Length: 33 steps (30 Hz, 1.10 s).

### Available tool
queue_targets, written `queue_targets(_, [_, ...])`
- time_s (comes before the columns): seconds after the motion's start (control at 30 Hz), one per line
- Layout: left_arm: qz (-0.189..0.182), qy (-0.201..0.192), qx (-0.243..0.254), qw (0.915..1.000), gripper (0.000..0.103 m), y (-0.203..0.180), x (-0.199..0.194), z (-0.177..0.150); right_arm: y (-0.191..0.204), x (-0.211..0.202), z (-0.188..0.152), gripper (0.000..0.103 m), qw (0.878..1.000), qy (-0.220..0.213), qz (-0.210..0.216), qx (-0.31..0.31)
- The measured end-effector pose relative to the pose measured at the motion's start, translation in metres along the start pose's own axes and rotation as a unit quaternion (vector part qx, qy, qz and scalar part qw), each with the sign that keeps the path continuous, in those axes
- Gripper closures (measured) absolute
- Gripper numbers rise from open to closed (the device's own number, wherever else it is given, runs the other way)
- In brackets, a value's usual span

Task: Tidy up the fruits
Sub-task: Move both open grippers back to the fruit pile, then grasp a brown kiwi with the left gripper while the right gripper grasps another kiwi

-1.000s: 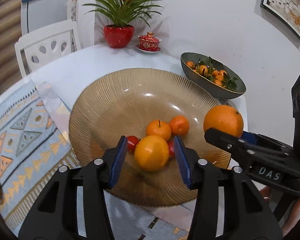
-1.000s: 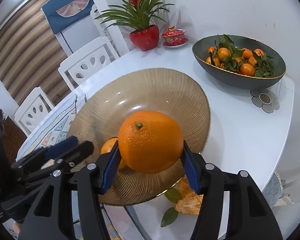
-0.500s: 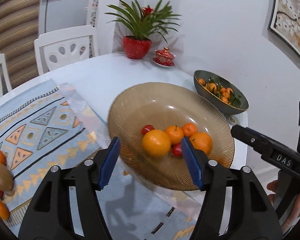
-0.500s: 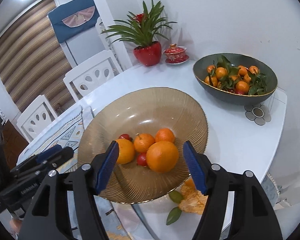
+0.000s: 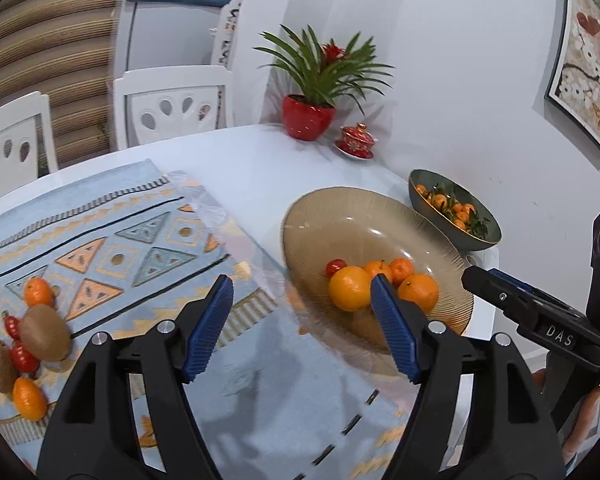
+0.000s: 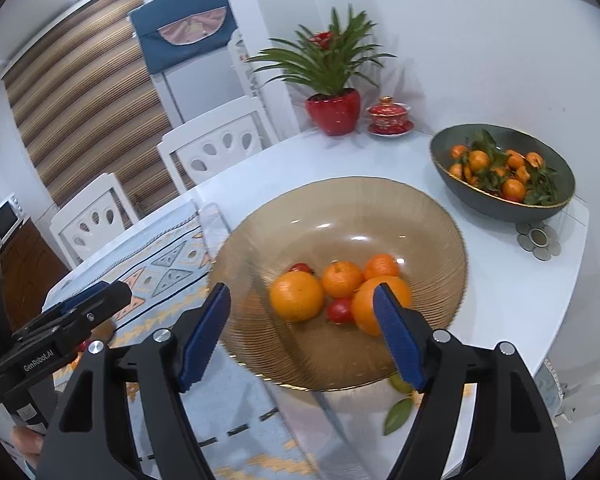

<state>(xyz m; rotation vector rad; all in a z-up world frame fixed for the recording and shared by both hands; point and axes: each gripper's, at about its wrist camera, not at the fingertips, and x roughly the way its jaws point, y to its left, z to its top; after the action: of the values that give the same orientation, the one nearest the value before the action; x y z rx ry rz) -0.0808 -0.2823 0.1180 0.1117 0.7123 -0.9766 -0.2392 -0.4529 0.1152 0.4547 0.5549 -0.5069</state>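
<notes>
Both grippers are empty, fingers wide apart: the left gripper [image 5: 302,326] low in its frame, the right gripper [image 6: 302,334] too. Two big oranges [image 6: 297,295] sit in the brown glass bowl [image 6: 440,220] mid-frame. Kiwis [image 5: 44,332] lie lower left on the mat [image 5: 112,240].

Ahead of the right hand-held gripper [image 6: 302,336], a glossy ribbed amber glass dish [image 6: 432,216] sits on the smooth white bench [image 6: 512,280]; left, woven cloth mat [image 6: 168,264].
</notes>
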Motion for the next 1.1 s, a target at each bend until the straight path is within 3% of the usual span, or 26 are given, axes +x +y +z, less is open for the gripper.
queue_targets(0.3, [0.061,-0.021,-0.038,0.9972,0.029,0.069,-0.052,-0.012,0.075,0.008,-0.01,0.03,0.997,0.012,0.036,-0.065])
queue_targets(0.63, [0.147,-0.042,-0.13,0.9796,0.029,0.198,-0.129,-0.036,0.189,0.038,-0.028,0.03,0.981,0.048,0.104,-0.156])
queue_targets(0.87, [0.139,-0.048,-0.199,0.9689,0.029,0.26,-0.141,-0.059,0.264,0.093,-0.051,0.038,0.96,0.113,0.159,-0.203])
queue_targets(1.1, [0.113,-0.019,-0.19,0.9751,0.029,0.269,-0.103,-0.077,0.29,0.149,-0.061,0.039,0.952,0.165,0.179,-0.187])
